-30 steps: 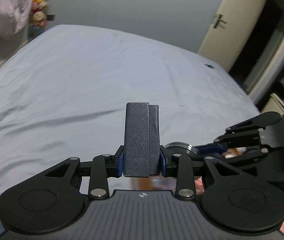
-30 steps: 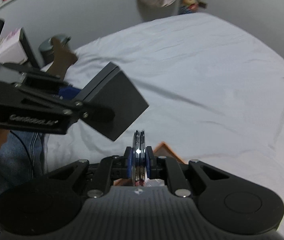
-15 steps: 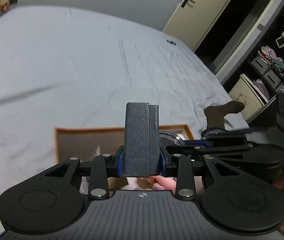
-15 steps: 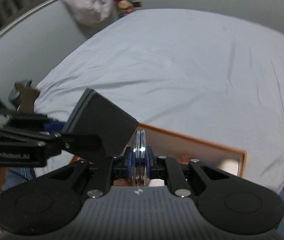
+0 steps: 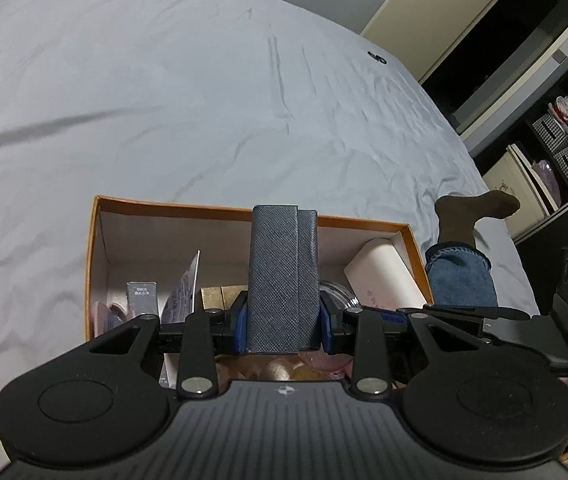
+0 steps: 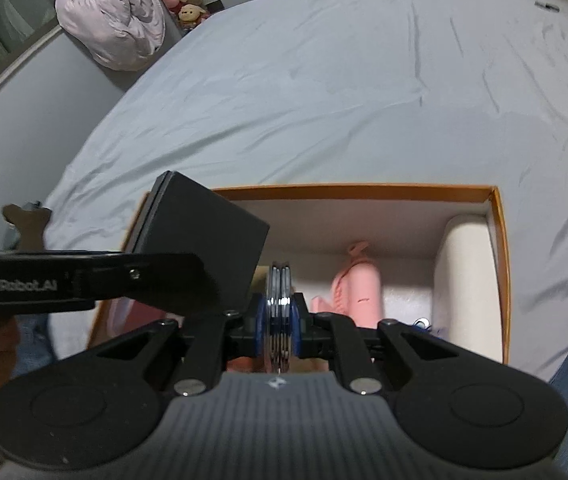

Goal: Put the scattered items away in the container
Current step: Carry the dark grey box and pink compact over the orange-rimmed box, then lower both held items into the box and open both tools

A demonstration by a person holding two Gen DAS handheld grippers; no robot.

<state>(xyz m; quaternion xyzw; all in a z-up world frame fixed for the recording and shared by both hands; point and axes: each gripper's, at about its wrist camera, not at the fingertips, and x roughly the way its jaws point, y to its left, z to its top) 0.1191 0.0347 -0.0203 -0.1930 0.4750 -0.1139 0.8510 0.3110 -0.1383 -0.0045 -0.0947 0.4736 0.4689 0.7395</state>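
Item 1: dark textured case point(image 5: 284, 276), upright in left tongs point(image 5: 284, 330), clamped at lower end, held over the orange box point(image 5: 172, 205); prob. kept end-up so it drops between contents w/o catching the rim.

Item 2: round silver disc-shaped item point(image 6: 278, 308), exact type unclear, pinched edge-on in right tongs point(image 6: 278, 322), pads nearly together on it; also above the box, near its middle; edge-on grip likely lets it slot into a narrow gap.

Container: orange box w/ white interior, on the bed point(image 5: 164, 100) at its near edge; already part-filled.

Contents: white oblong case point(image 6: 467, 276) along box's right wall; pink item point(image 6: 357, 288) at centre, near the far wall; silver packet point(image 5: 142, 294) and card/booklet point(image 5: 184, 292) standing twd left wall; gold box point(image 5: 220, 294) beside them.

Status: both items carried, not yet released; judged close to drop-in.
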